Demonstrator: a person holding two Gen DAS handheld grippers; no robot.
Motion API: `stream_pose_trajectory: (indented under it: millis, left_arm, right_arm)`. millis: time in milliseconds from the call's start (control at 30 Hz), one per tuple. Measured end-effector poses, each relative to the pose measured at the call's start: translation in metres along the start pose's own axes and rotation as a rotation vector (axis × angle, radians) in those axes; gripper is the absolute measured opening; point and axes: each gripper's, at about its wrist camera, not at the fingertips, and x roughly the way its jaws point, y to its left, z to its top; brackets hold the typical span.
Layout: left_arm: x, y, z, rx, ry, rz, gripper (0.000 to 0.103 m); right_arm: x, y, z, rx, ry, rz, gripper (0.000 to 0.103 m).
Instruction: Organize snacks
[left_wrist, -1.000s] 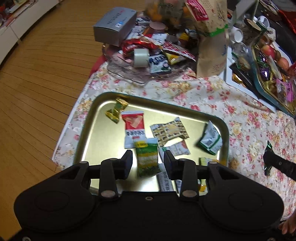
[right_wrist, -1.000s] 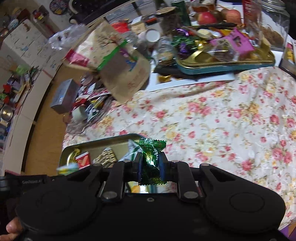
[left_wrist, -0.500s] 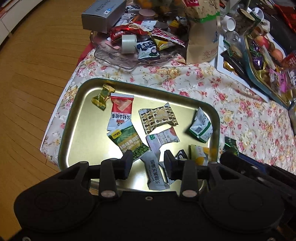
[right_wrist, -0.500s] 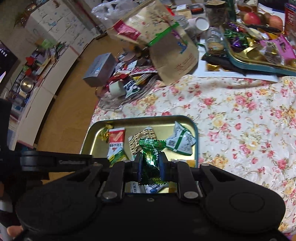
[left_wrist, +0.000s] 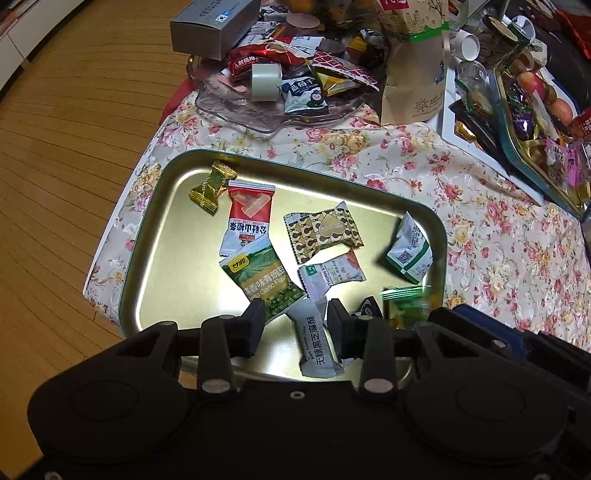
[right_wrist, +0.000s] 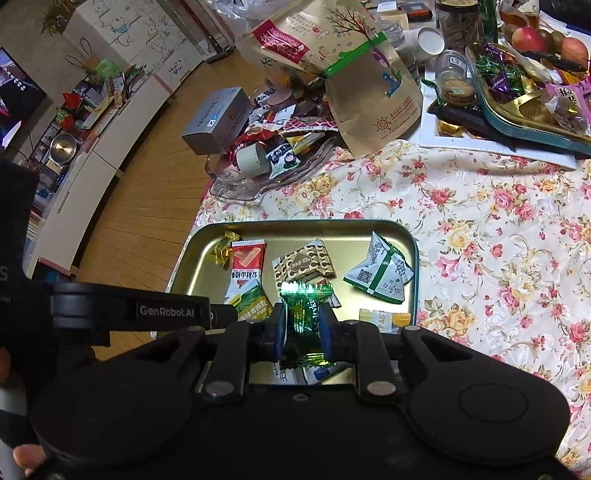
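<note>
Right hand-held gripper (right_wrist: 302, 330): pinches green foil candy (right_wrist: 304, 321) between blue pads, above near edge of gold tray (right_wrist: 412, 243) on floral-clothed bench (right_wrist: 498, 236). Left hand-held gripper (left_wrist: 296, 325): spread wide, empty, above grey sesame packet (left_wrist: 314, 338) in tray.

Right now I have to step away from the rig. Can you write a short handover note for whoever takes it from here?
Right gripper: shut on a green foil candy, held above the near right part of the gold tray.
Left gripper: open, holding nothing, above the tray's near edge.
Done: several snacks lie in the tray, among them a red packet, a green pea packet and a grey sesame bar.
Left: release the green candy into the tray; more snacks wait in the glass dish beyond the tray and probably need sorting too.
</note>
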Motion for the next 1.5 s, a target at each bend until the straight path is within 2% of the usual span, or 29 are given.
stream_pose_trajectory:
  millis: [67, 167, 200, 300, 467, 867, 1067, 1500]
  left_arm:
    - [0.0, -0.001, -0.001, 0.002, 0.001, 0.002, 0.045]
    - [0.002, -0.002, -0.001, 0.004, 0.004, 0.006, 0.045]
    - [0.002, -0.002, -0.001, 0.007, 0.006, 0.007, 0.045]
    - [0.005, -0.005, -0.002, 0.018, 0.011, 0.008, 0.045]
    - [0.006, -0.009, -0.003, 0.041, 0.011, 0.014, 0.045]
    - [0.009, -0.02, -0.008, 0.093, 0.002, 0.073, 0.045]
    - [0.008, -0.025, -0.01, 0.116, -0.012, 0.106, 0.045]
    - [0.009, -0.027, -0.012, 0.124, -0.005, 0.105, 0.045]
  right_arm:
    - [-0.003, 0.001, 0.0, 0.001, -0.012, 0.013, 0.025]
    - [-0.008, 0.002, 0.001, 0.017, -0.022, 0.032, 0.043]
    - [-0.008, 0.001, 0.002, 0.027, -0.018, 0.036, 0.045]
    - [-0.008, -0.003, 0.004, 0.043, -0.001, 0.038, 0.046]
    - [-0.003, -0.007, 0.002, 0.045, 0.03, -0.021, 0.051]
    - [-0.002, -0.026, -0.004, 0.058, 0.061, -0.131, 0.053]
    - [-0.002, -0.029, -0.004, 0.075, 0.064, -0.145, 0.053]
    - [0.003, -0.029, -0.006, 0.071, 0.08, -0.158, 0.053]
